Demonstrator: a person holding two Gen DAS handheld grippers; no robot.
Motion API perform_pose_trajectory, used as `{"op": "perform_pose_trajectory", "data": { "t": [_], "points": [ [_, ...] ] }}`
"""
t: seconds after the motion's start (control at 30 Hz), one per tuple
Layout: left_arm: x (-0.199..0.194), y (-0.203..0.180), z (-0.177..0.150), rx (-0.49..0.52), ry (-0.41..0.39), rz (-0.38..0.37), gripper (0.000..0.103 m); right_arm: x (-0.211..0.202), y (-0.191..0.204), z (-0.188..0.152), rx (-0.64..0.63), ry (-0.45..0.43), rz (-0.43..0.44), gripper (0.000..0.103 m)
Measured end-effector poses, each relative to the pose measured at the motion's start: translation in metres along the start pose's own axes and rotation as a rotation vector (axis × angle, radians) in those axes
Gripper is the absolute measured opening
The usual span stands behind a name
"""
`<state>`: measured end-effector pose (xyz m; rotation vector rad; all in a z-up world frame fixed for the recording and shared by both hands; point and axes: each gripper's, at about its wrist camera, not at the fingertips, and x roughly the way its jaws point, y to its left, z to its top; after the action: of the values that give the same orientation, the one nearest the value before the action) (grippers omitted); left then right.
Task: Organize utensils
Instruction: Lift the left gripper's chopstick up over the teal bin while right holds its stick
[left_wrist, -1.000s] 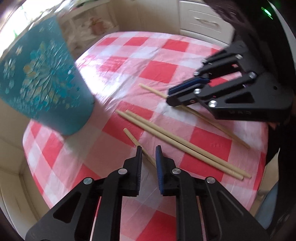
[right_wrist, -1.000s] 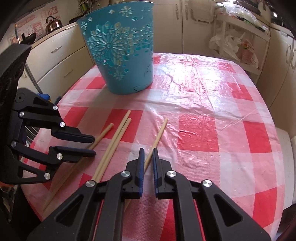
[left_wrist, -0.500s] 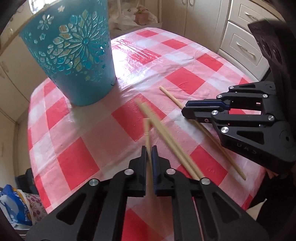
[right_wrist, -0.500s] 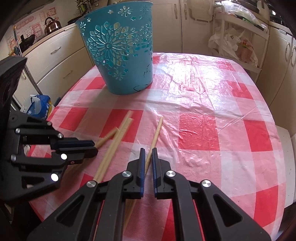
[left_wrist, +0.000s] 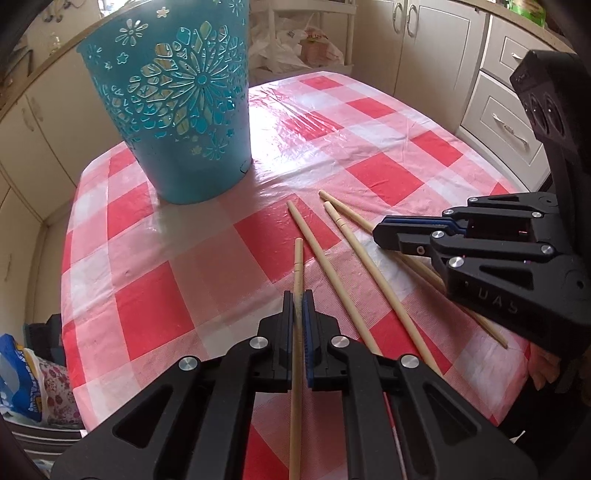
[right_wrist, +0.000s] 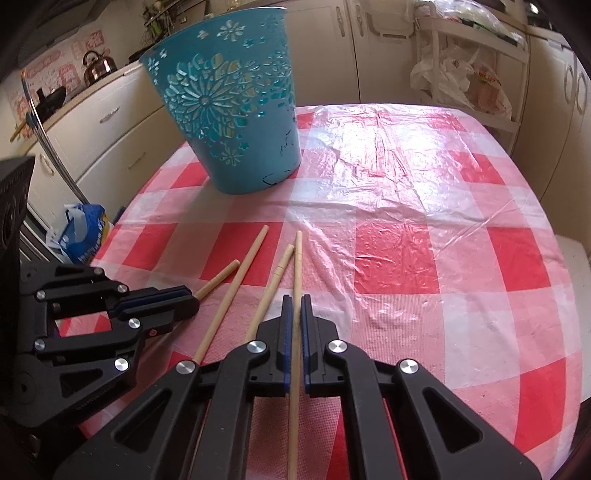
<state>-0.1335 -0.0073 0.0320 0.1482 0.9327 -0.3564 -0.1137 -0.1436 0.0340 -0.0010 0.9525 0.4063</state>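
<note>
A teal cut-out bucket (left_wrist: 184, 110) (right_wrist: 236, 122) stands upright at the far side of the red-checked table (left_wrist: 388, 177) (right_wrist: 424, 229). My left gripper (left_wrist: 298, 295) (right_wrist: 192, 301) is shut on a wooden chopstick (left_wrist: 298, 258) (right_wrist: 221, 277) that runs back between its jaws. My right gripper (right_wrist: 294, 299) (left_wrist: 384, 232) has its jaws closing the last bit onto another chopstick (right_wrist: 297, 258) (left_wrist: 347, 214), pads pressing it. Two loose chopsticks (left_wrist: 332, 273) (right_wrist: 236, 288) lie side by side on the cloth between the grippers.
Cream cabinets and drawers (left_wrist: 498, 110) surround the table. A rack with plastic bags (right_wrist: 461, 81) stands behind it. A blue bag (right_wrist: 81, 229) sits on the floor at the left. A kettle (right_wrist: 96, 68) is on the counter. The near table edge lies just below the grippers.
My left gripper rolled upright and shut on a chopstick, whose end now sticks out ahead of the jaws. My right gripper narrowed onto its chopstick, which now lines up with the fingers.
</note>
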Motion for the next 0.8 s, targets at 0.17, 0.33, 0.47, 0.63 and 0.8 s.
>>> {"op": "perform_pose_trajectory", "data": {
  "t": [0.17, 0.33, 0.47, 0.63, 0.8],
  "points": [
    [-0.005, 0.002, -0.005, -0.012, -0.02, 0.001, 0.005, -0.003, -0.007, 0.001, 0.047, -0.015, 0.02, 0.005],
    [-0.032, 0.018, -0.007, -0.066, -0.102, -0.024, 0.005, -0.006, -0.015, 0.002, 0.097, -0.028, 0.043, 0.005],
    [-0.073, 0.039, 0.001, -0.11, -0.232, -0.043, 0.005, -0.004, -0.021, 0.001, 0.133, -0.023, 0.06, 0.005],
    [-0.134, 0.065, 0.032, -0.152, -0.416, -0.065, 0.005, -0.003, -0.028, 0.0, 0.175, -0.022, 0.073, 0.005],
    [-0.174, 0.082, 0.077, -0.17, -0.573, -0.081, 0.005, -0.003, -0.031, 0.0, 0.186, -0.025, 0.075, 0.005]
  ]
}}
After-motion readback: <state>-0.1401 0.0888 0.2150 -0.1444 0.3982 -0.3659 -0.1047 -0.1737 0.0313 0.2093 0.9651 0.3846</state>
